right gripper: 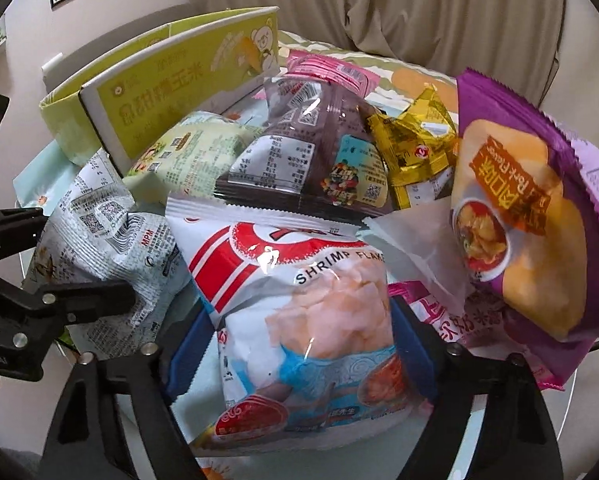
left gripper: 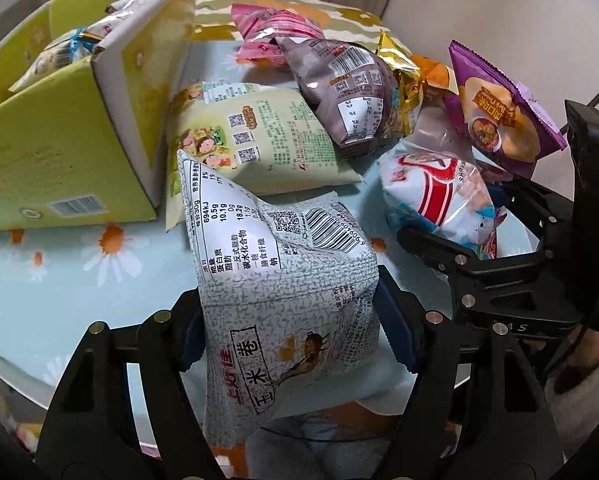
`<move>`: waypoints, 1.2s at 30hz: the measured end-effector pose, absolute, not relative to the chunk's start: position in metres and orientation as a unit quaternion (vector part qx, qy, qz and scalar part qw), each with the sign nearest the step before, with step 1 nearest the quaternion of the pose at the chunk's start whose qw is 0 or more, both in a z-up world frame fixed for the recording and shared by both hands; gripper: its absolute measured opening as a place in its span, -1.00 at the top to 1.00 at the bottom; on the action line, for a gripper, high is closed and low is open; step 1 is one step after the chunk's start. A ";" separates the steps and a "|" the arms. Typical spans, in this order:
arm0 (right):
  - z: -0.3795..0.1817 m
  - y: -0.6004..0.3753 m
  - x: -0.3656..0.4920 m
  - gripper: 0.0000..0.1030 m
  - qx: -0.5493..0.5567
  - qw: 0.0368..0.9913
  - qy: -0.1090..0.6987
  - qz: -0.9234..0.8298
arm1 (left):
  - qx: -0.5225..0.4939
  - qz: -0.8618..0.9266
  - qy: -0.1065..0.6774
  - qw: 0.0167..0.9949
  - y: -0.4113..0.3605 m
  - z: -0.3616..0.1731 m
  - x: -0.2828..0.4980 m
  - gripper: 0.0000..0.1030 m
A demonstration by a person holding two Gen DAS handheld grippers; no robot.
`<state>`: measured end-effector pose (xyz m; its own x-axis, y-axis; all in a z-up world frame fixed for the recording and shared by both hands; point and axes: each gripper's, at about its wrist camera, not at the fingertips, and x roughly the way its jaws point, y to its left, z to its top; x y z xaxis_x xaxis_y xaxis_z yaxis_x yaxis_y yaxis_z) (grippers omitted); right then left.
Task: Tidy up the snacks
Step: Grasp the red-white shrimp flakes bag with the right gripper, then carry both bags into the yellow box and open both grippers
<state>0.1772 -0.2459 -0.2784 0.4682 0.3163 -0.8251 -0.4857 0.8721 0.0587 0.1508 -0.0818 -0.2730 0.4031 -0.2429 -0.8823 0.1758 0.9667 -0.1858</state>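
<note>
your left gripper (left gripper: 287, 328) was pinching the grey speckled corn-roll bag (left gripper: 283, 272), blue pads pressed into both sides, with the bag held just above the daisy-print tablecloth (left gripper: 59, 264). your right gripper (right gripper: 299, 344) was clamped on the white shrimp flakes bag (right gripper: 299, 304) in the same manner, near the middle of the pile.

the yellow-green carton (left gripper: 59, 152) stood at the left of the table, flaps open. at least two packets (left gripper: 59, 56) were seen lying inside it; how many more could not be determined.

outstanding on the table: the pale green bag (left gripper: 259, 136) just beside the carton, the brown bag (left gripper: 347, 92) resting partly on it, the pink packet (left gripper: 271, 32) behind, the gold wrapper (left gripper: 403, 76), the purple chip bag (left gripper: 499, 116) propped at the right, and a pink-and-white packet (right gripper: 439, 316) under it.

assessment: the task appeared under halfway. a few snacks were boxed, two were in hand, at least six remained loose.
</note>
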 end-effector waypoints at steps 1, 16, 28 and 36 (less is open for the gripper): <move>-0.277 -0.246 0.177 -0.40 -0.090 0.852 0.459 0.238 | -0.031 -0.124 0.532 0.837 -0.082 -0.272 0.150 -0.35; -0.230 -0.259 0.153 -0.18 -0.047 0.862 0.448 0.232 | -0.037 -0.117 0.502 0.856 -0.088 -0.220 0.131 -0.35; -0.140 -0.254 0.153 -0.18 -0.031 0.879 0.416 0.232 | -0.059 -0.093 0.439 0.892 -0.061 -0.129 0.130 -0.35; -0.090 -0.213 0.171 -0.18 -0.033 0.894 0.375 0.244 | -0.056 -0.057 0.410 0.908 0.000 -0.088 0.152 -0.35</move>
<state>0.1706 -0.2128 -0.0904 0.5996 0.4119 -0.6862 -0.4611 0.8786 0.1244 0.1523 -0.0004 -0.0876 0.6565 -0.1502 -0.7392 0.0586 0.9872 -0.1486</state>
